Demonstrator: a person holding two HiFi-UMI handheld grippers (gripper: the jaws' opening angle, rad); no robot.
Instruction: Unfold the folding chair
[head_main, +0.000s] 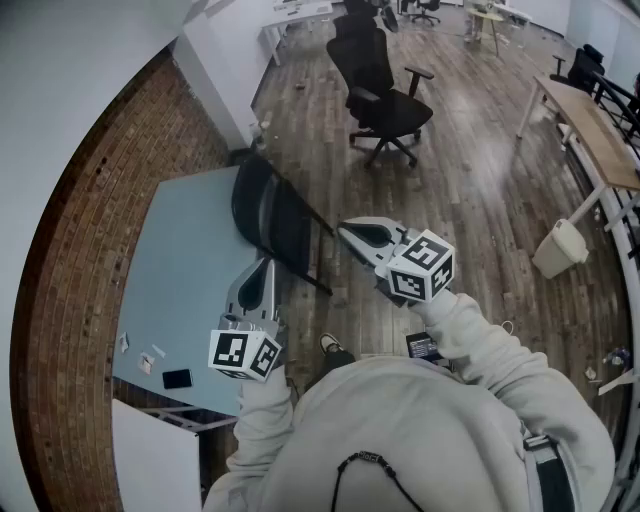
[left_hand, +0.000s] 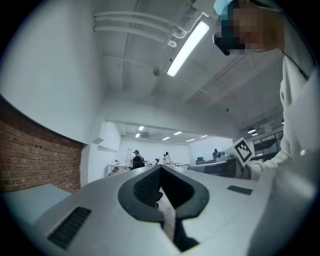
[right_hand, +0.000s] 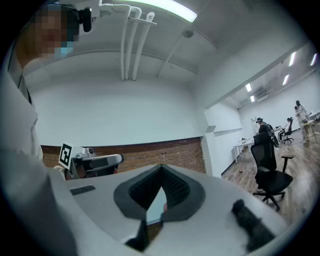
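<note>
Folding chair (head_main: 268, 215) folded flat, leaning on light-blue tabletop (head_main: 180, 260) edge. Left claw (head_main: 267, 263) pressed together, empty, near chair. Right claw (head_main: 346, 231) pressed together, empty, beside chair.

I see the folding chair (head_main: 278, 215) leaning against the right edge of the surface (head_main: 185, 270). My left gripper (head_main: 266, 265) is just before it, and my right gripper (head_main: 347, 233) just to its right. An office chair (head_main: 380, 90) stands well behind. What may be a phone (head_main: 177, 379) lies on the surface's near corner.
</note>
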